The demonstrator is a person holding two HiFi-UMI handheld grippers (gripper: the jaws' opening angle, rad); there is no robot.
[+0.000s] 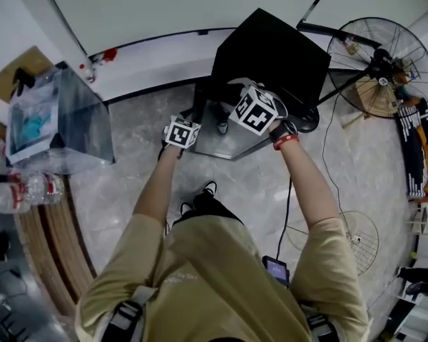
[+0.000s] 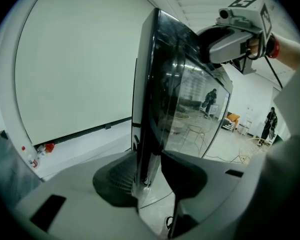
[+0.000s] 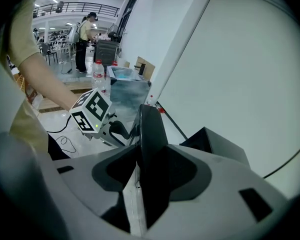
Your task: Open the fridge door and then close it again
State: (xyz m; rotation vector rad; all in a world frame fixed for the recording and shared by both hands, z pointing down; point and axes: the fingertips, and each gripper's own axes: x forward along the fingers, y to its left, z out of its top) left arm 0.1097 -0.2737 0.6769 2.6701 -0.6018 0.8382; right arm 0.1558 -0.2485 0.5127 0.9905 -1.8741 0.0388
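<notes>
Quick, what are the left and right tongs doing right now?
Left tongs: closed on the fridge door edge.
Right tongs: closed on that same door's edge.

Floor fan (image 1: 380,64), water bottles (image 1: 30,187), clear box (image 1: 85,120)

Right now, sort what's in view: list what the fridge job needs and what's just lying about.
Job: fridge, fridge door standing open, left gripper and right gripper with jaws clamped on its edge.
Lying about: standing fan, clear box, water bottles, second fan on the floor.
</notes>
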